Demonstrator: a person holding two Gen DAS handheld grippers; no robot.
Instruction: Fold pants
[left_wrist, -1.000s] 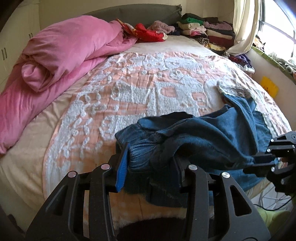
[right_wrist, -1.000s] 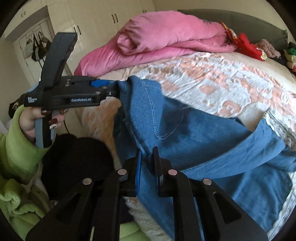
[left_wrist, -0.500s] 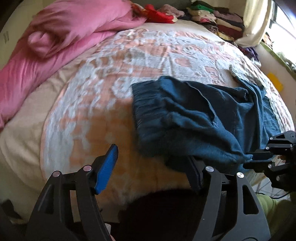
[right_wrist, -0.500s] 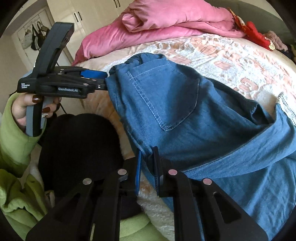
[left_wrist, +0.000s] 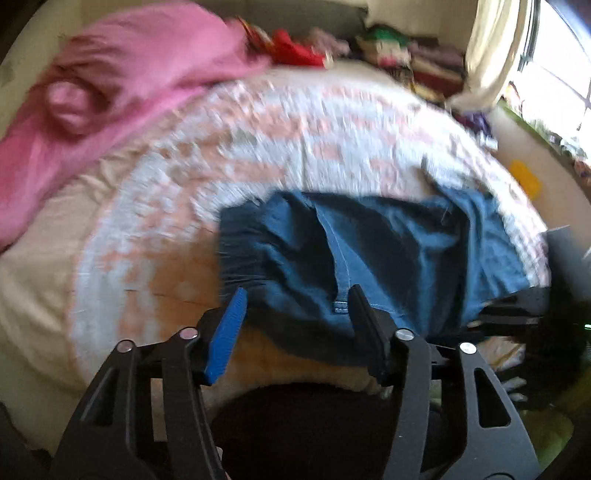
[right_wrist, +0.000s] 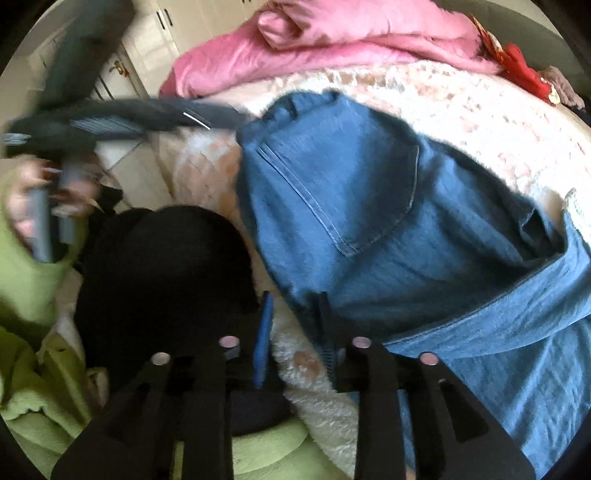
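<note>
Blue denim pants (left_wrist: 388, 251) lie spread on the near part of the bed, back pocket up (right_wrist: 369, 206). My left gripper (left_wrist: 298, 291) hovers at their near edge; its jaws are closing, the hem lies between them and the pads do not press on it. It also shows as a blurred black gripper (right_wrist: 147, 114) at the pants' waistband corner. My right gripper (right_wrist: 295, 295) is at the other near edge. Its jaws are opening and the denim rests against the right finger only. It appears too in the left wrist view, a black gripper (left_wrist: 517, 314) at the right.
A pink-and-white patterned bedcover (left_wrist: 258, 129) covers the bed. A bunched pink duvet (left_wrist: 129, 81) lies far left and piled clothes (left_wrist: 406, 55) at the headboard. A person's green sleeve (right_wrist: 29, 273) and dark lap (right_wrist: 159, 266) are at the bed's near edge.
The left gripper let go of the waistband, and the pants dropped flat on the bed; it now sits lower at their edge, jaws narrower. The right gripper has opened off the denim.
</note>
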